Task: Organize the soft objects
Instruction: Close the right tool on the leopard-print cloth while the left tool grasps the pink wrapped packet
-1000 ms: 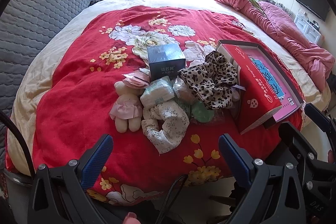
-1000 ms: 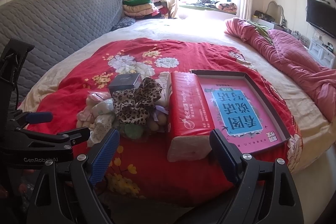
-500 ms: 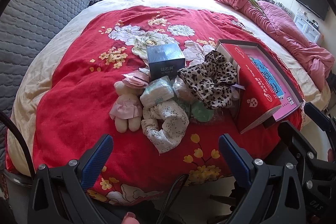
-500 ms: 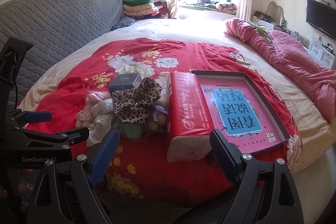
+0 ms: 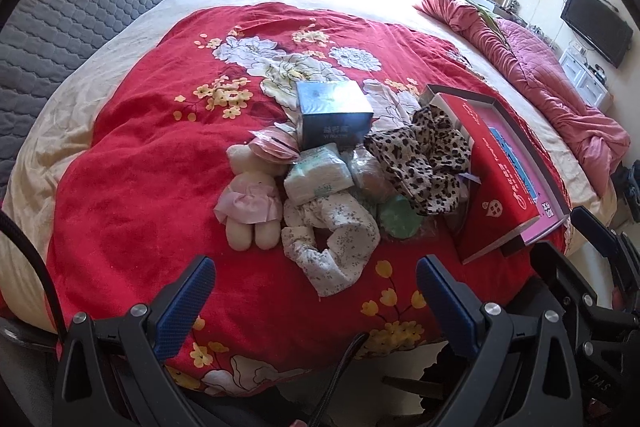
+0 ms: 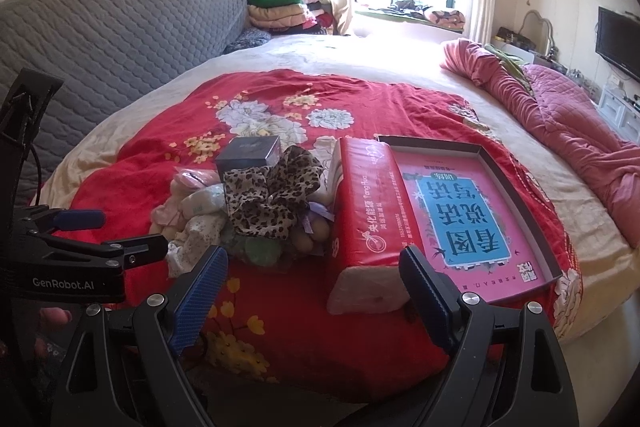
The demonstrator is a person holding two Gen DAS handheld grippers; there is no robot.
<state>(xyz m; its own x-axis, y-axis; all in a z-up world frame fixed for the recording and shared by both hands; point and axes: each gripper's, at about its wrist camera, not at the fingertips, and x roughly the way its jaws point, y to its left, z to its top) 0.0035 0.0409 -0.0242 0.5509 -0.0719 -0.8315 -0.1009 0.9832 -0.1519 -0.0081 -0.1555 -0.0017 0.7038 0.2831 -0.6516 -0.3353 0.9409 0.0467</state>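
A heap of soft things lies on the red floral blanket (image 5: 132, 195): a plush doll in a pink dress (image 5: 250, 201), a floral white cloth (image 5: 336, 247), a white tissue pack (image 5: 318, 177), a leopard-print cloth (image 5: 420, 163) (image 6: 266, 197), a green round pad (image 5: 398, 217). A dark blue box (image 5: 334, 113) stands behind them. A red tissue pack (image 6: 364, 219) leans on a pink-lined tray (image 6: 516, 211). My left gripper (image 5: 312, 301) is open and empty, short of the floral cloth. My right gripper (image 6: 314, 295) is open and empty before the red pack.
A grey quilted headboard (image 6: 120, 39) runs along the left. Folded blankets (image 6: 280, 13) are stacked near the window. A pink quilt (image 6: 560, 115) lies bunched on the right side of the bed. A TV (image 6: 618, 41) hangs on the right wall.
The left wrist view has tilted up slightly, showing more of the window and headboard. The right gripper has barely moved. Nothing was grasped.
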